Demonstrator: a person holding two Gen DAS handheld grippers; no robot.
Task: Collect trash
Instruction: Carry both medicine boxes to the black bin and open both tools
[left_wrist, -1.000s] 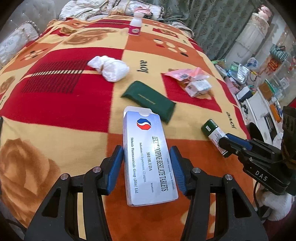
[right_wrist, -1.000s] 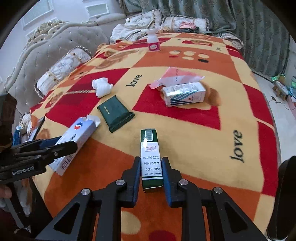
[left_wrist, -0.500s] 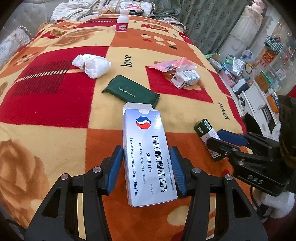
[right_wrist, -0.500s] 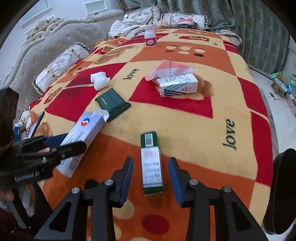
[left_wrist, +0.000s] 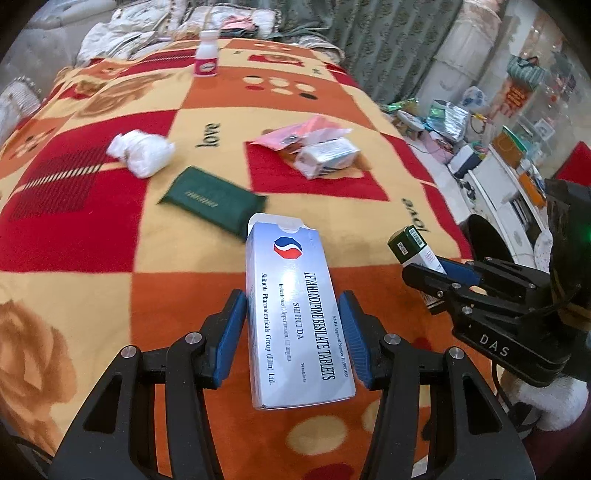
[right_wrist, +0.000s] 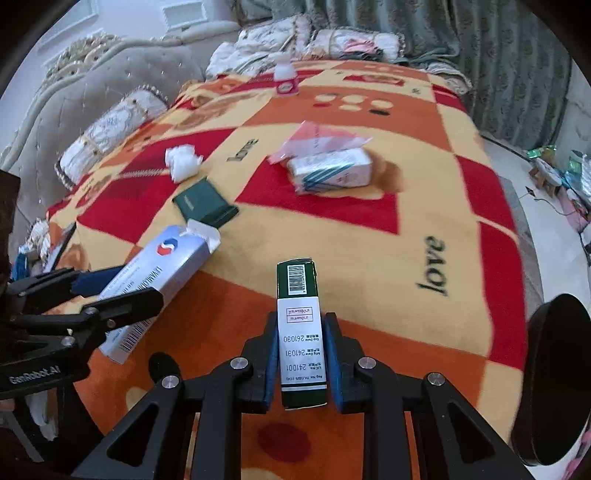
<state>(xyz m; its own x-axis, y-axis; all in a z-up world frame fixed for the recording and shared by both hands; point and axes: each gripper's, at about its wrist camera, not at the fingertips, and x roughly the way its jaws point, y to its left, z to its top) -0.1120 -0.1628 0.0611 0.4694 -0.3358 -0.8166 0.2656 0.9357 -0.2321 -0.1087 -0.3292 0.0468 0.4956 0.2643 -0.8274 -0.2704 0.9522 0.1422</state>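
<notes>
Trash boxes gripped, one per gripper, above the patterned blanket (left_wrist: 110, 288).
Left gripper (left_wrist: 293, 334) clamps the silver tablet box (left_wrist: 295, 317); right gripper (right_wrist: 301, 363) pinches the green-and-white carton (right_wrist: 300, 332). Crumpled tissue (left_wrist: 142, 155) lies farther back.

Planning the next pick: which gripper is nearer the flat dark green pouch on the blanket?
Left. The left gripper, holding the silver tablet box, is just short of the flat dark green pouch. The right gripper, holding the narrow green-and-white carton, sits further back, off to the pouch's right.
</notes>
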